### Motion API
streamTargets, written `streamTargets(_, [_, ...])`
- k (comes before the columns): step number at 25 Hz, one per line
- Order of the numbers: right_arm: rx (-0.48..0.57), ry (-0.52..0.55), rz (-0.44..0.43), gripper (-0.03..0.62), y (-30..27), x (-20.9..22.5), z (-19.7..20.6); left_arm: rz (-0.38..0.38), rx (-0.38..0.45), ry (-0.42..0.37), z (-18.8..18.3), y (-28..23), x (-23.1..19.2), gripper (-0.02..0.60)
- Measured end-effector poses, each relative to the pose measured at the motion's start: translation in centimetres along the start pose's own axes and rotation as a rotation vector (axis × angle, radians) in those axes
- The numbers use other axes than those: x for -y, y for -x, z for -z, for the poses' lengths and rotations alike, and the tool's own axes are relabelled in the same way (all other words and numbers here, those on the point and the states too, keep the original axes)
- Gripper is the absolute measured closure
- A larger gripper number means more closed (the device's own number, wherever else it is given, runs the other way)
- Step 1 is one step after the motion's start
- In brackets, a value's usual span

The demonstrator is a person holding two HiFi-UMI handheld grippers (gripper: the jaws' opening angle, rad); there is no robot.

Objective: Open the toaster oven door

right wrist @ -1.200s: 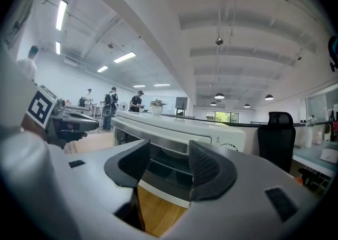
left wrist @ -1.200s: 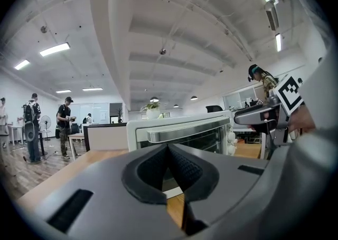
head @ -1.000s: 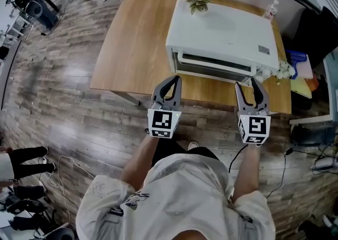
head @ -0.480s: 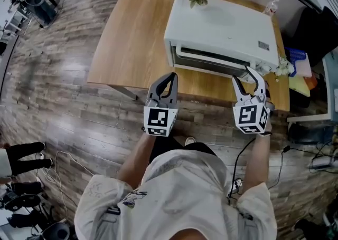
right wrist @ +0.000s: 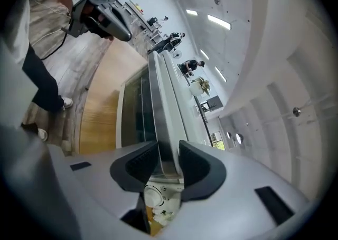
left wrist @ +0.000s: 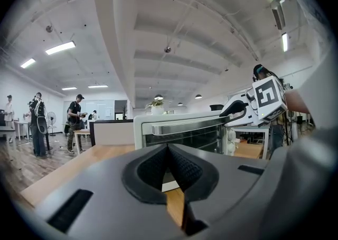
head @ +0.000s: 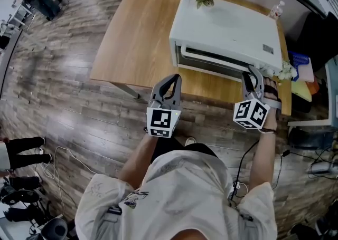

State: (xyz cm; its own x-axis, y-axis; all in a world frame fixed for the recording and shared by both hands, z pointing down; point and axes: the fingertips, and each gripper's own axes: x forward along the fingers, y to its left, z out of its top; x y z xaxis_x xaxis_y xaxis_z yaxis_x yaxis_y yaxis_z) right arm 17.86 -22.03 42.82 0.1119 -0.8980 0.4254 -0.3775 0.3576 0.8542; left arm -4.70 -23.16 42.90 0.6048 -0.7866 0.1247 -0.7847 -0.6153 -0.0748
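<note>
On the table (head: 134, 38): oven (head: 227, 25), toward the far right.
Door (head: 211, 64): shut, facing the person.
Handle (right wrist: 161, 96): along the door's top.
Right gripper (right wrist: 168, 154): jaws just closed in, clamped on the handle's right end.
Left gripper (left wrist: 168, 152): jaws together, empty, before the oven's left front.

The person wears a white short-sleeved shirt (head: 179, 191) with small dark print near its left sleeve, and dark legwear, perhaps shorts, ahead of it. Beyond the shirt, the grey left gripper (head: 170, 79) and right gripper (head: 253, 71) each bear a cube of black-and-white markers.
</note>
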Motion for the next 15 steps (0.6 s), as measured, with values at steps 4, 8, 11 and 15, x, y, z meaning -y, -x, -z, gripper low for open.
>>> streamTargets(4, [-0.003,0.013,0.018,0.461,0.01,-0.04,-0.03,-0.004,-0.003,0.005,0.15,-0.1,-0.04,0.571])
streamTargets(8, [-0.003,0.026,0.008,0.462,-0.06,-0.09,-0.09,-0.003,-0.003,0.014,0.25,-0.28,0.16,0.571])
streamTargets(11, [-0.002,0.026,0.008,0.464,-0.05,-0.11,-0.03,0.001,-0.002,0.01,0.19,-0.4,0.38,0.571])
streamTargets(15, [-0.001,0.031,0.005,0.464,-0.1,-0.11,-0.07,-0.003,-0.003,0.011,0.24,-0.52,0.31,0.571])
